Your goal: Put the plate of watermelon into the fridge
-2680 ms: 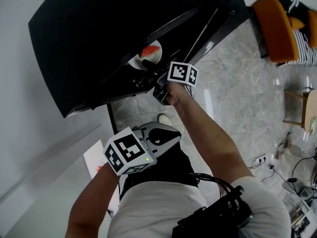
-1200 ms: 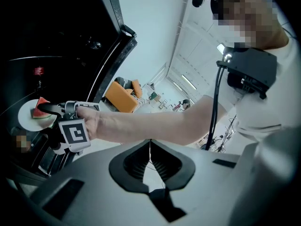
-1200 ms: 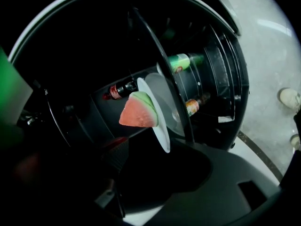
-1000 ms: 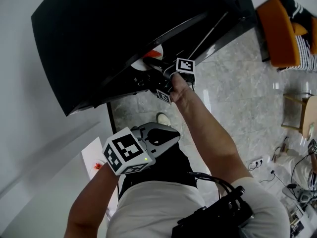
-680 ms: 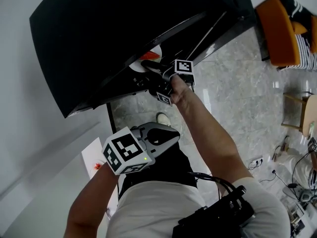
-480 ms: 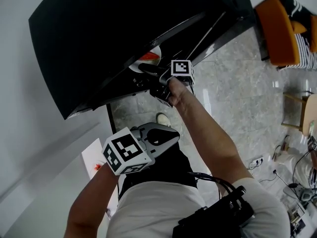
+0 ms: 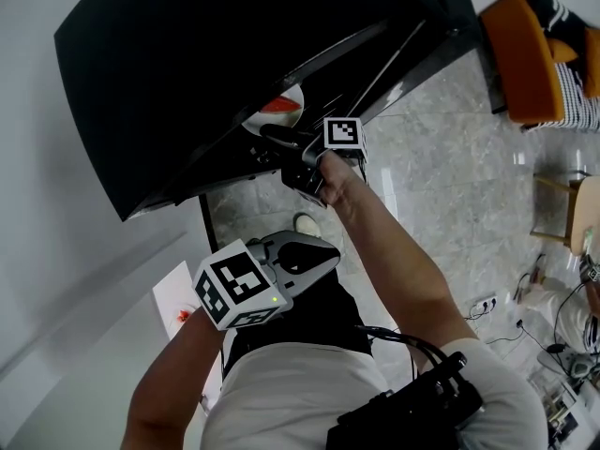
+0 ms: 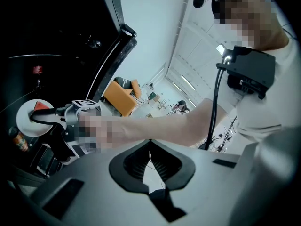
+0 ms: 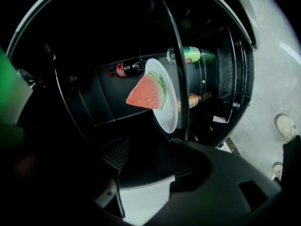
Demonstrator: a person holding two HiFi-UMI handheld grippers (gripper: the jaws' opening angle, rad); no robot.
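Observation:
A white plate [image 9: 168, 98] carrying a red watermelon wedge [image 9: 146, 94] sits on a shelf inside the dark fridge [image 7: 216, 54]. The head view shows the plate [image 7: 278, 112] just past the door edge. My right gripper [image 9: 148, 149] is open, its jaws wide apart just short of the plate's near rim, with nothing between them. The head view shows this right gripper [image 7: 278, 139] at the fridge opening. My left gripper [image 8: 150, 147] is shut on nothing and held low near my waist, where it shows as the left gripper [image 7: 323, 256] in the head view.
A cola bottle [image 9: 124, 69], a green can [image 9: 193, 54] and another can [image 9: 195, 99] stand on fridge shelves around the plate. An orange chair [image 7: 534, 50] is at the far right. My shoe [image 7: 305, 223] rests on the marble floor. A paper sheet [image 7: 183, 303] lies at the left.
My right gripper has drawn back slightly from the plate, which stays on the fridge shelf. The left gripper has not moved.

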